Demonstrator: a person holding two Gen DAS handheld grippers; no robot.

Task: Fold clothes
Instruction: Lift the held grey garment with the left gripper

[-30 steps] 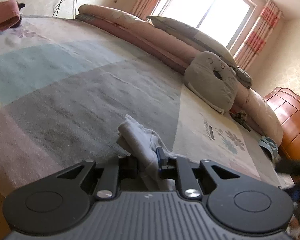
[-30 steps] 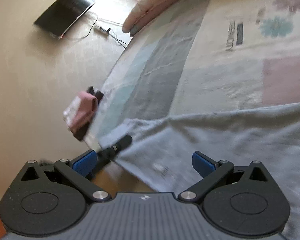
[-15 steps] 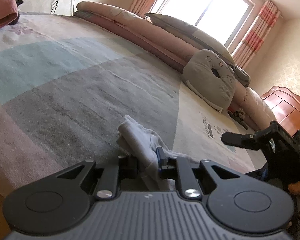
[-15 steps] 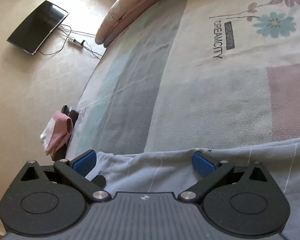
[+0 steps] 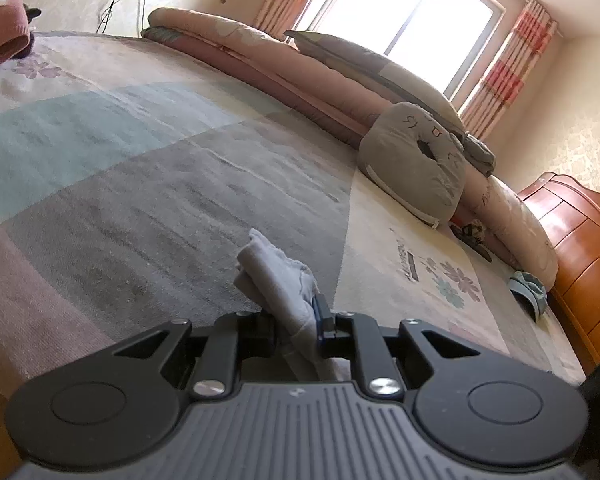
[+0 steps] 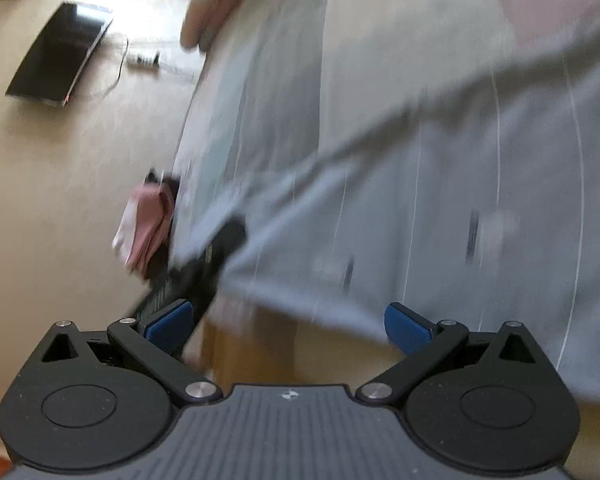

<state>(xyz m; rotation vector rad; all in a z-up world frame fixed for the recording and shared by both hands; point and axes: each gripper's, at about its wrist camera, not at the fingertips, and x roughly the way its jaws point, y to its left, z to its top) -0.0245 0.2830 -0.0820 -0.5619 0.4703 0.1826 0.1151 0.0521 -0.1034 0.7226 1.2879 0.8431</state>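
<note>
Garment point(image 6: 440, 184) spread only before right tongs point(image 6: 288, 322), agape.

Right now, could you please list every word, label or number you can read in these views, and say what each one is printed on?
None can be read for certain.
Dark lettering on the bedspread, beside the printed flowers: too skewed and small to read.
Dark marks on the grey garment: blurred.
Lettering at the bedspread's top edge, right wrist view: blurred.

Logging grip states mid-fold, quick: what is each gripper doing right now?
Left gripper: shut on a bunched corner of the grey garment.
Right gripper: open, holding nothing; the garment's edge lies just beyond its pads.
</note>
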